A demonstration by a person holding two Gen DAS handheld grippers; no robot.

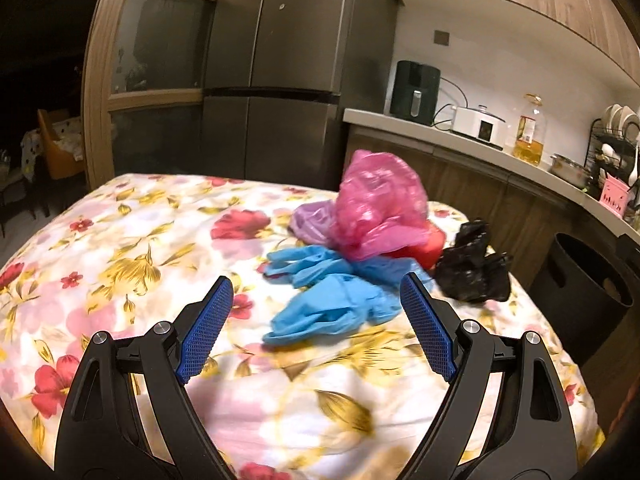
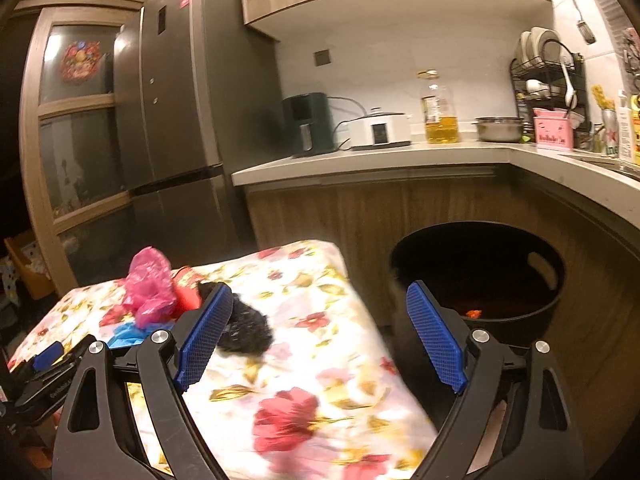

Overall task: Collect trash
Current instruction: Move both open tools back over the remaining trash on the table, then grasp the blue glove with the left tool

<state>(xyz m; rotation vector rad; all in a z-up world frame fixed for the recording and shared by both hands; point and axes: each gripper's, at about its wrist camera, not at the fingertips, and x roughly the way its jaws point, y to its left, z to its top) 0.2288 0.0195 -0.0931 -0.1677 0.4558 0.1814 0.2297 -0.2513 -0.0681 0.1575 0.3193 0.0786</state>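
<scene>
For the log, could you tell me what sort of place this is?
Most likely a home kitchen: a tall fridge, a counter with an oil bottle, and a dish rack.

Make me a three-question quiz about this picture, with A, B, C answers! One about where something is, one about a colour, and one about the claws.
1. Where is the black bin?
A. On the table
B. On the floor beside the table
C. On the counter

2. What colour are the gloves?
A. Blue
B. Green
C. White

3. How is the left claw?
A. Shut on a glove
B. Shut on nothing
C. Open

Answers:
1. B, it stands below the flowery table, next to the cabinets.
2. A, they lie blue beside the pink bag.
3. C, its fingers stand wide apart, holding nothing.
</scene>
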